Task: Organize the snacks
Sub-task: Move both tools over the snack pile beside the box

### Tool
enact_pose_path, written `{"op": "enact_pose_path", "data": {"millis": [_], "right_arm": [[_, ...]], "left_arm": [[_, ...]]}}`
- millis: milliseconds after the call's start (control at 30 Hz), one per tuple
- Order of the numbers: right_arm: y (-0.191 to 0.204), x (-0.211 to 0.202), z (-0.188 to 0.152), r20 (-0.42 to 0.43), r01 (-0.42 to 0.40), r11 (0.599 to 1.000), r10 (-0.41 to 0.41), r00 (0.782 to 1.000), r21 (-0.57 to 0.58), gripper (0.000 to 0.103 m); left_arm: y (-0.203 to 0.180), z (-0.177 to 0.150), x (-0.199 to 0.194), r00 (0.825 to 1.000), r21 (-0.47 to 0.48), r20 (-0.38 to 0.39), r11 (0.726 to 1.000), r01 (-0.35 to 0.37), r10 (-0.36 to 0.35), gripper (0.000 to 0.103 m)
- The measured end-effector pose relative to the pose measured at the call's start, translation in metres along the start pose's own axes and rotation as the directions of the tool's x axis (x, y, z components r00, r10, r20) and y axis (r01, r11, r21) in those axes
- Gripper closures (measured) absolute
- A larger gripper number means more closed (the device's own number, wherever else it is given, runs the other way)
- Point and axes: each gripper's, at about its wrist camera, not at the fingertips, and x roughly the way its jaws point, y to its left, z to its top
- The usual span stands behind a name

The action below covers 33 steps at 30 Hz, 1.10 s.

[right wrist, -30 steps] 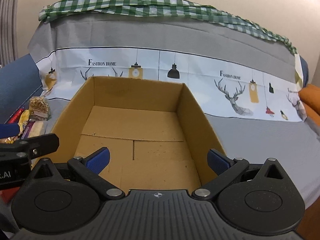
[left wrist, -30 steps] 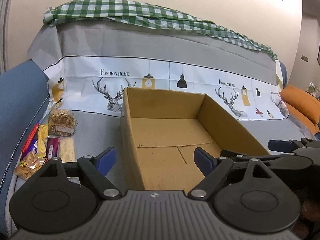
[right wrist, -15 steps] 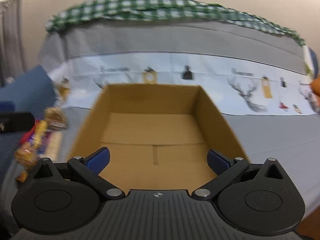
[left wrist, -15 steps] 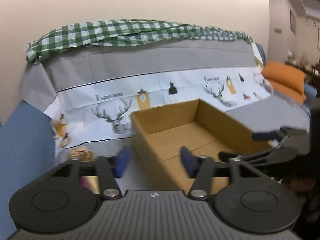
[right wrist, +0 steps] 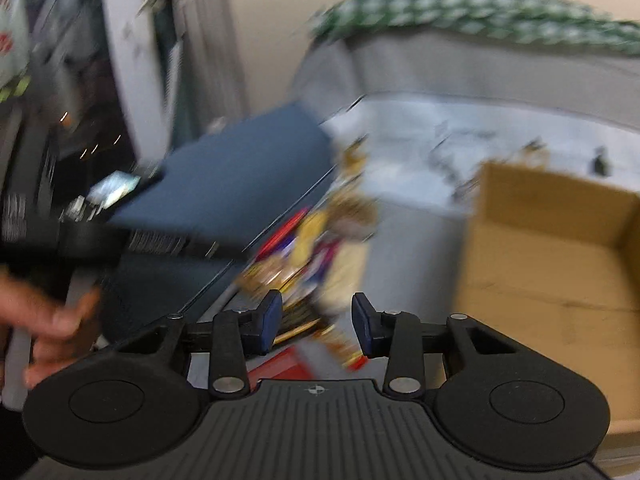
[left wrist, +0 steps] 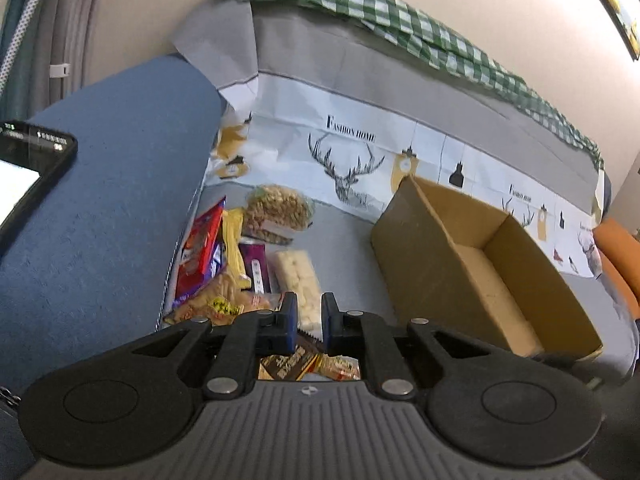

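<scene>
The left gripper (left wrist: 309, 322) hangs over the snack pile (left wrist: 240, 264) with its jaws nearly together, a narrow gap between them and nothing clamped. The pale cracker pack (left wrist: 298, 280) lies just beyond the fingertips. The right gripper (right wrist: 316, 322) is partly open and empty; its view is blurred. The snacks lie between the blue armrest (left wrist: 112, 184) and the cardboard box (left wrist: 472, 276).

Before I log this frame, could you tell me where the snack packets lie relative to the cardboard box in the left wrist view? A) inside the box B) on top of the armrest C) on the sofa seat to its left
C: the snack packets lie piled on the grey seat left of the cardboard box, whose visible interior shows only bare cardboard.
</scene>
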Motion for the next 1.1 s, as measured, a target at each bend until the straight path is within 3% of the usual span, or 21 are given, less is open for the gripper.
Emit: {"op": "enact_pose_path", "data": {"millis": [133, 300, 467, 600, 733, 767, 833, 867, 1000, 1100], "right_arm": [[0.026, 0.041, -0.013, -0.158, -0.019, 1.000, 0.018, 0.987, -0.001, 0.052], [0.033, 0.076, -0.031, -0.300, 0.040, 0.995, -0.010, 0.954, 0.096, 0.022], [0.031, 0.106, -0.036, -0.385, 0.115, 0.984, -0.054, 0.921, 0.136, 0.017], [0.034, 0.125, -0.049, -0.411, 0.144, 0.985, -0.095, 0.907, 0.091, 0.015], [0.038, 0.130, -0.052, -0.393, 0.167, 0.985, -0.140, 0.909, 0.036, 0.023], [0.037, 0.128, -0.053, -0.384, 0.181, 0.983, -0.155, 0.910, 0.031, 0.032], [0.031, 0.126, -0.051, -0.373, 0.191, 0.981, -0.168, 0.912, 0.023, 0.039], [0.028, 0.122, -0.050, -0.371, 0.185, 0.982, -0.158, 0.915, 0.036, 0.047], [0.017, 0.113, -0.044, -0.341, 0.184, 0.981, -0.154, 0.927, 0.056, 0.065], [0.009, 0.103, -0.047, -0.299, 0.181, 0.983, -0.165, 0.940, 0.029, 0.067]], "left_arm": [[0.003, -0.010, 0.008, 1.000, 0.020, 0.005, 0.999, -0.030, 0.030, 0.088], [0.013, -0.008, 0.012, 1.000, -0.025, -0.004, 1.000, -0.010, 0.010, 0.083], [0.020, -0.007, 0.013, 1.000, -0.053, -0.001, 0.999, -0.002, 0.002, 0.081], [0.022, -0.006, 0.014, 1.000, -0.058, -0.009, 0.998, 0.004, -0.005, 0.081], [0.022, -0.004, 0.018, 0.999, -0.064, -0.034, 0.998, 0.017, -0.020, 0.081], [0.022, -0.004, 0.020, 0.999, -0.064, -0.045, 0.998, 0.021, -0.024, 0.081], [0.021, -0.004, 0.025, 0.997, -0.062, -0.075, 0.998, 0.029, -0.034, 0.078], [0.021, -0.004, 0.029, 0.995, -0.061, -0.095, 0.998, 0.033, -0.039, 0.073], [0.021, -0.003, 0.048, 0.979, -0.065, -0.199, 0.997, 0.040, -0.052, 0.070], [0.020, -0.005, 0.062, 0.960, -0.066, -0.278, 0.998, 0.022, -0.040, 0.064]]}}
